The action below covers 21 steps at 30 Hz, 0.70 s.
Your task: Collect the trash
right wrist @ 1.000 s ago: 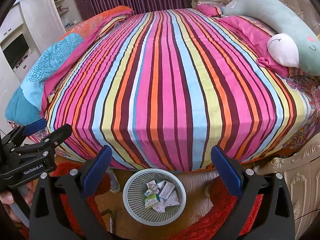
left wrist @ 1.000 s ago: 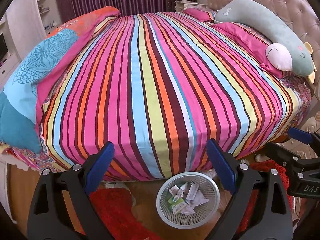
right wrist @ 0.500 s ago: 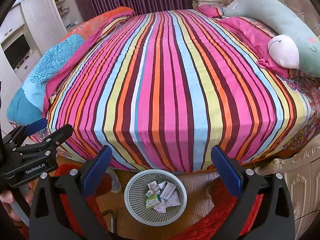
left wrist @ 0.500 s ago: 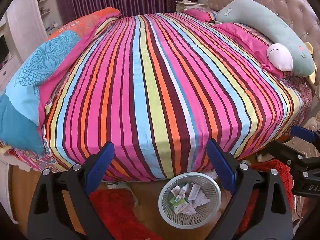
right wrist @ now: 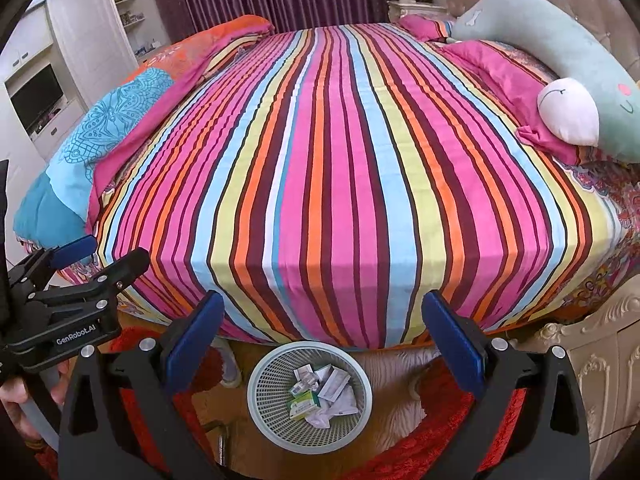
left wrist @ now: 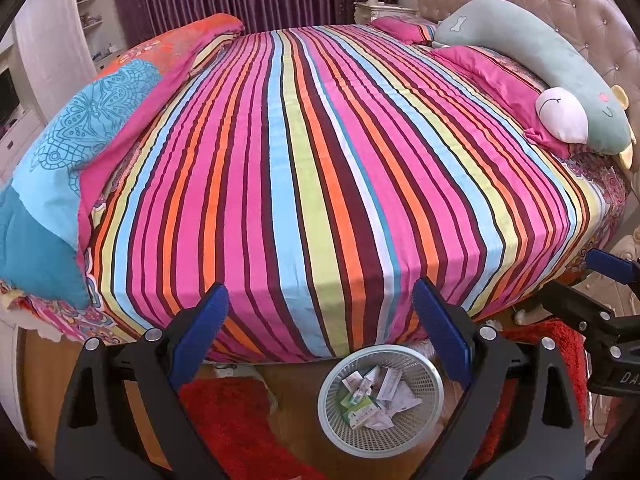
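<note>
A white mesh wastebasket (left wrist: 424, 436) (right wrist: 268, 412) stands on the floor at the foot of the bed, holding several bits of paper trash and small cartons (left wrist: 370, 396) (right wrist: 324, 396). My left gripper (left wrist: 320, 320) hangs above and before it, open, nothing between its blue pads. My right gripper (right wrist: 322, 326) is likewise open and empty over the basket. Each gripper shows at the edge of the other's view: the right gripper's fingers (left wrist: 610, 266), and the left gripper's fingers (right wrist: 74, 250). No loose trash shows on the striped bedspread (left wrist: 320, 160).
A turquoise quilt (left wrist: 60, 168) lies along the bed's left side, a long green plush pillow (left wrist: 540, 64) at the right by the tufted headboard. Red rug (left wrist: 232, 424) covers the floor beside the basket. A carved cream cabinet (right wrist: 600, 360) stands right; a hand (right wrist: 16, 404) holds the left gripper.
Both grippers have drifted slightly back and up, so the basket sits a little lower and more fully in view. Jaws stay open; nothing was picked up or dropped.
</note>
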Available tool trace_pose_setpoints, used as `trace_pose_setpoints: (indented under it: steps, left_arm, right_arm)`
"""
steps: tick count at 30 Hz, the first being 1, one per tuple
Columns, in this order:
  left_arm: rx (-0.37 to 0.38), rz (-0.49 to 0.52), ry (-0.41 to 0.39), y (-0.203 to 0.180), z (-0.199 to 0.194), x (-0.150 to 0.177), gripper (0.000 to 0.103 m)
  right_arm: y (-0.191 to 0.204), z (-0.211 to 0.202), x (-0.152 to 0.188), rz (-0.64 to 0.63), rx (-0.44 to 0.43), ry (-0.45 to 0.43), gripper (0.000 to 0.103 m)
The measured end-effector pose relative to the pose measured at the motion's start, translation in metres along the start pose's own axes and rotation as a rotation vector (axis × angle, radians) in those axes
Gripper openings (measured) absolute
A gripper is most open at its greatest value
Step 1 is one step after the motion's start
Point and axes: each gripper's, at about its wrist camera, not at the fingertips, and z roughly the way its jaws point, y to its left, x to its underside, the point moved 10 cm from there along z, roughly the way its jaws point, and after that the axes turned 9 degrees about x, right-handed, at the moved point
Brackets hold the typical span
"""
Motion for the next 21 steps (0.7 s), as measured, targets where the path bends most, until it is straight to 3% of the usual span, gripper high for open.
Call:
trace_pose_setpoints:
  steps: [21]
  left_arm:
    - [-0.009,0.007,0.005,0.0031,0.0033,0.0015,0.09]
  right_arm:
    - [0.0007,0.0019,-0.0031,-0.017,0.017,-0.006,0.095]
